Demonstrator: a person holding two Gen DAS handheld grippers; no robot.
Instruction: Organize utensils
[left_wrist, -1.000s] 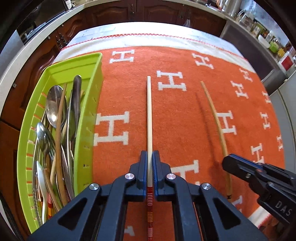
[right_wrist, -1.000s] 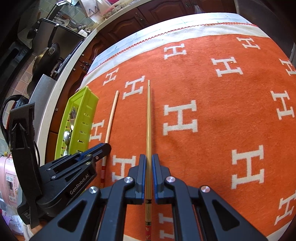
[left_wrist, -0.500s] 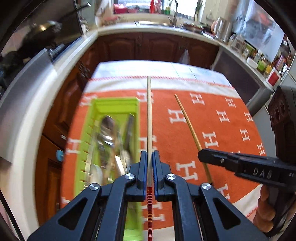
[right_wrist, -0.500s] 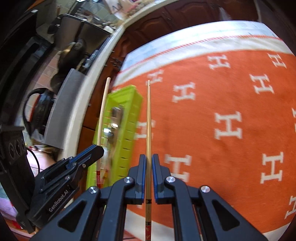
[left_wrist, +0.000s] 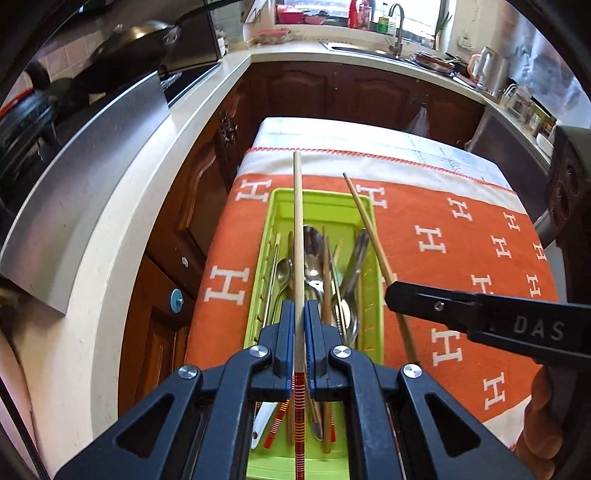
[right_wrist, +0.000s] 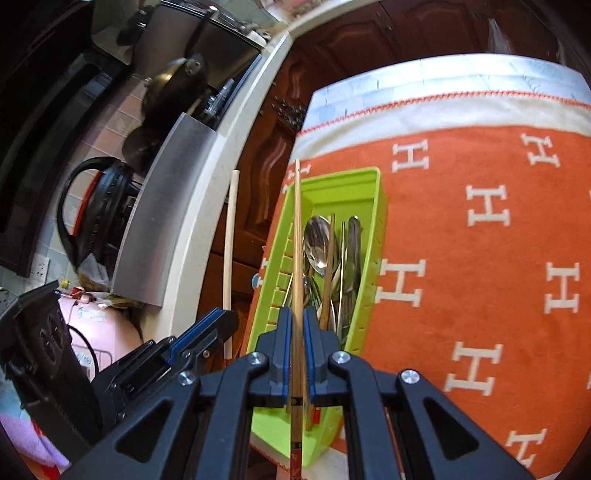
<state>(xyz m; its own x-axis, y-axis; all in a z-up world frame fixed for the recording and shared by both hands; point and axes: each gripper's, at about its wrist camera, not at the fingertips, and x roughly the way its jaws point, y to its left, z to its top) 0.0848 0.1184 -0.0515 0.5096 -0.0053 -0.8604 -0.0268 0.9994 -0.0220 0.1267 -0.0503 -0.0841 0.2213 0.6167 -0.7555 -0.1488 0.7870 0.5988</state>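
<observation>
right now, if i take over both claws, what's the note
Left claw: shut on the pale chopstick, raised above the green tray.
Right claw: shut on the darker chopstick, also raised at the tray.
Spoons and other chopsticks already lie in the tray; the orange cloth shows no loose utensils.
Left: lower both chopsticks into the tray and release.

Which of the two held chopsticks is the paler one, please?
The pale chopstick clamped in the left gripper, with red stripes at its handle end; the right gripper holds a darker, honey-brown chopstick.
</observation>
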